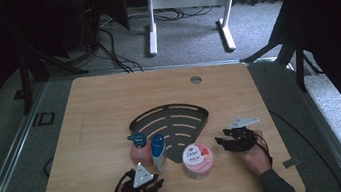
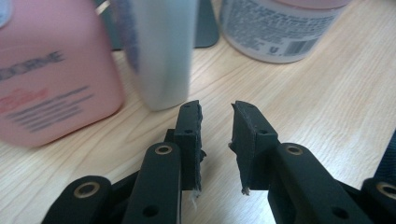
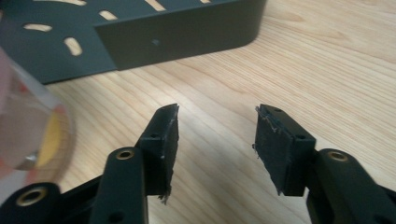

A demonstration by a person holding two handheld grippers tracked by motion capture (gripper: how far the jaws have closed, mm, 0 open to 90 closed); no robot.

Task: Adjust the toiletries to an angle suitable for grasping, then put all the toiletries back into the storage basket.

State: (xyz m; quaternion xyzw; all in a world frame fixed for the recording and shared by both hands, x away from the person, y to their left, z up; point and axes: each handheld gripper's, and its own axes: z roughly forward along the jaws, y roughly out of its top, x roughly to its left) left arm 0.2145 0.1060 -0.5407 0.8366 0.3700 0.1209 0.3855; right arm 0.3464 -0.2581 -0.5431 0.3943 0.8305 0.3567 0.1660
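Wooden table (image 1: 90, 112) carries 2 bottles and a jar (image 1: 197, 161) beside a black rack (image 1: 172, 123). Left tool (image 1: 143, 184), jaws apart and empty, faces the white bottle (image 1: 158, 151): likely light, smooth, slippery; grip mid-body. Right tool (image 1: 225, 141) gapes, empty.

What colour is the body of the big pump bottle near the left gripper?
The pump bottle has a pink body with grey lettering, clearest in the left gripper view.

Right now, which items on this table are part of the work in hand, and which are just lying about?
In the job:
- pink bottle
- white-and-blue bottle
- Dove jar
- black corner rack
- left gripper, open
- right gripper, open

Lying about:
- white desk frame
- floor cables
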